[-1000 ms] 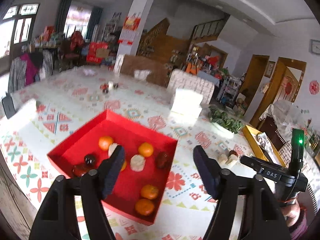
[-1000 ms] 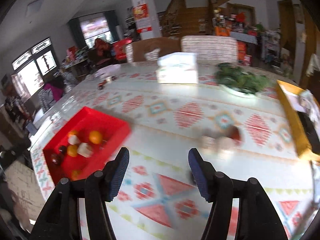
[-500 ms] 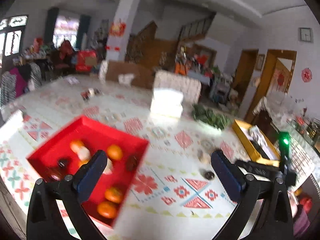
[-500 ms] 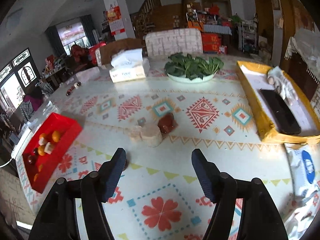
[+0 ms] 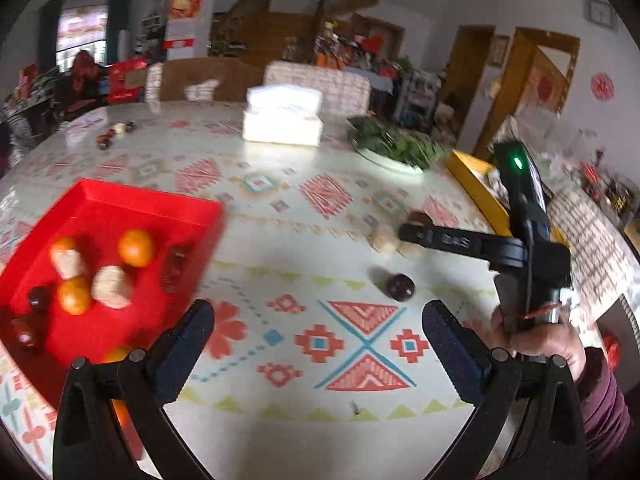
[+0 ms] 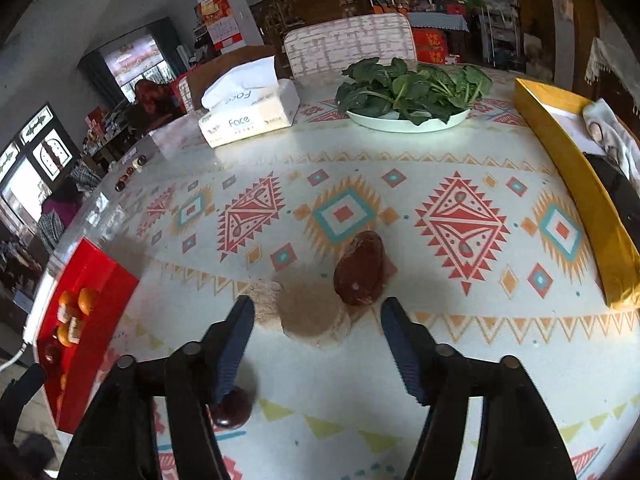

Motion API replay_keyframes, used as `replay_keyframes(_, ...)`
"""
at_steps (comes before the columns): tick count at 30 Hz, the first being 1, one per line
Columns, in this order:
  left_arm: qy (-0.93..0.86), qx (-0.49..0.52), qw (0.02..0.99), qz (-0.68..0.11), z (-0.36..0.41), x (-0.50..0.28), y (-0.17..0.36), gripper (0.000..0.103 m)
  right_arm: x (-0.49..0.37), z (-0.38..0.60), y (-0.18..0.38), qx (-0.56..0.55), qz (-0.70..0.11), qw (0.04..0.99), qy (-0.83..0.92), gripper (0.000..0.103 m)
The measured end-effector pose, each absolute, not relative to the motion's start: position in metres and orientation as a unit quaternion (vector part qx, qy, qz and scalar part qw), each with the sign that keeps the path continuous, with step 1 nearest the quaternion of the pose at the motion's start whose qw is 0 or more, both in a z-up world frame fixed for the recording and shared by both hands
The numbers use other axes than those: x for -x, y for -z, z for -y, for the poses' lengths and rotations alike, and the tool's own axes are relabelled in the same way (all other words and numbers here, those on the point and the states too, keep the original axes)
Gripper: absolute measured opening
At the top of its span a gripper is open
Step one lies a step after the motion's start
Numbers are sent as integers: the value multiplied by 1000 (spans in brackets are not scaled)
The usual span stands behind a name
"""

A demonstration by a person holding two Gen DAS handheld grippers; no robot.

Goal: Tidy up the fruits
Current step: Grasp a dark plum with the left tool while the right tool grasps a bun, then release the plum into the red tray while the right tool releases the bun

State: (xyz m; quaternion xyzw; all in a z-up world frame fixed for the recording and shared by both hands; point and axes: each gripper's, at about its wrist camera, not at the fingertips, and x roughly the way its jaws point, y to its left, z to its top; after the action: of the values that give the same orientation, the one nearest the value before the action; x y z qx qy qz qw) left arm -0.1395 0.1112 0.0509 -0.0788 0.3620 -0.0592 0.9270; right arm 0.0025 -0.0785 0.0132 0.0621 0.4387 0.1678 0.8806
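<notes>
A red tray (image 5: 132, 208) at the left holds several oranges (image 5: 135, 247), pale round pieces (image 5: 112, 286) and dark fruits; it also shows in the right wrist view (image 6: 96, 276). My left gripper (image 5: 318, 340) is open and empty over the tablecloth, right of the tray. My right gripper (image 6: 318, 338) is open, just before two pale round pieces (image 6: 310, 310) and a dark red fruit (image 6: 360, 268). A dark round fruit (image 6: 232, 406) lies under its left finger; it also shows in the left wrist view (image 5: 400, 287). The right gripper body (image 5: 524, 240) shows in the left wrist view.
A tissue box (image 6: 248, 110) and a plate of green leaves (image 6: 412, 96) stand at the back. A yellow box (image 6: 572, 184) lies along the right edge. Small fruits (image 5: 114, 134) lie far back left. Chairs stand behind the table.
Both grippers have moved right, away from the red tray. The right gripper has closed in on the pale pieces and dark red fruit. Both stay open.
</notes>
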Motion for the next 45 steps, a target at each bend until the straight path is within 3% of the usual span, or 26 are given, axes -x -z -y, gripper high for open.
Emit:
replay_keyframes(4, 83, 65, 911, -398, -90, 121, -37, 103, -5, 83, -5, -79, -444, 875, -174, 43)
replay_keyframes(8, 109, 34, 904, -412, -69, 105, -33, 102, -1, 89, -8, -76, -438, 880, -167, 42)
replay_keyframes(9, 116, 25, 902, -414, -63, 102, -31, 98, 0, 91, -8, -83, -439, 878, -170, 42)
replay_keyframes(11, 129, 14, 897, -423, -52, 93, -27, 69, 1, 96, -11, -94, -438, 877, -175, 42)
replay_keyframes(13, 134, 10, 887, -441, -43, 81, -18, 52, 4, 100, -15, -103, -434, 877, -181, 42)
replay_keyframes(21, 138, 22, 884, -446, -33, 58, -5, 52, 7, 109, -25, -116, -419, 881, -189, 42)
replay_keyframes(22, 136, 13, 887, -441, -30, 58, -6, 42, 7, 109, -24, -116, -422, 880, -188, 42)
replay_keyframes(23, 136, 6, 887, -441, -27, 58, -5, 25, 6, 109, -24, -115, -423, 879, -187, 42)
replay_keyframes(35, 81, 95, 915, -384, -87, 85, -29, 25, 7, 105, -23, -101, -418, 883, -191, 42)
replay_keyframes(45, -5, 165, 933, -318, -198, 141, -69, 25, 16, 90, -25, -99, -410, 885, -196, 42)
